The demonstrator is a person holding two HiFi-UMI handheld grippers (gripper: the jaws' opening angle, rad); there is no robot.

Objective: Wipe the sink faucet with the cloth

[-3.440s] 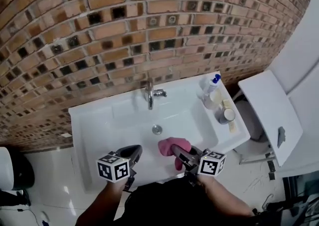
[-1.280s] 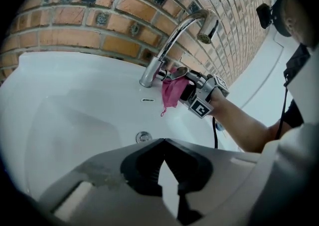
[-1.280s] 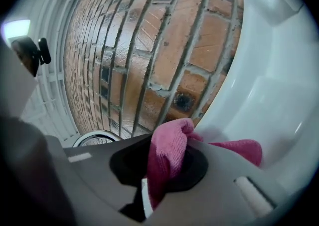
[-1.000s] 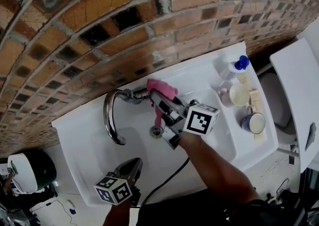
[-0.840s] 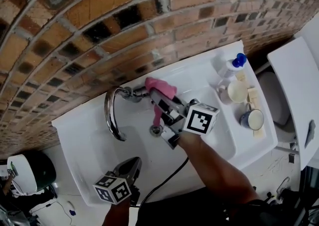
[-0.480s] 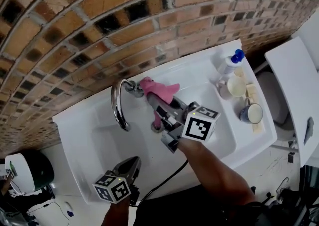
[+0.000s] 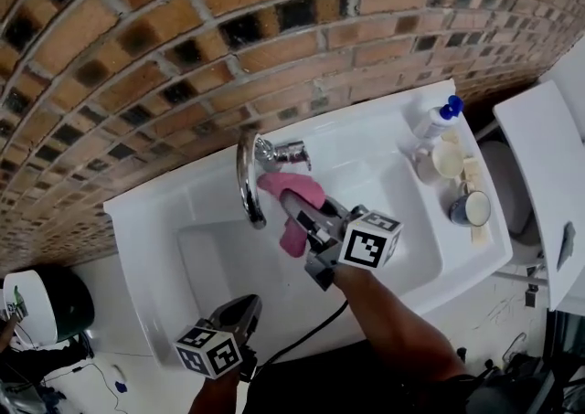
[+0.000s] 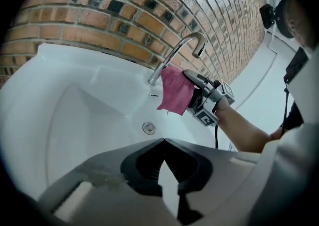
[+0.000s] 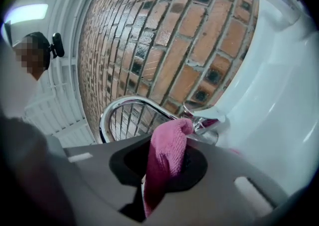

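Right gripper [image 7: 291, 204] on my feed is clamped tight on the pink cloth [image 7: 294, 189], with the upper fold against the base of the chrome faucet [image 7: 245, 175], beside its curved spout; 1 end hangs over the white sink [image 7: 164, 220]. My left gripper [image 7: 239, 310] hovers at the near rim, jaws together, empty

Just left of the right tongs [image 7: 291, 205], the chrome faucet spout [image 7: 243, 184] arches over, and their pink cloth [image 7: 294, 189] fills the gap. A brick wall [image 7: 274, 56] blocks the way ahead. Open sink basin [image 7: 219, 261] lies between them and the left tongs [image 7: 243, 308]. A soap bottle [image 7: 437, 120] stands well to the right.
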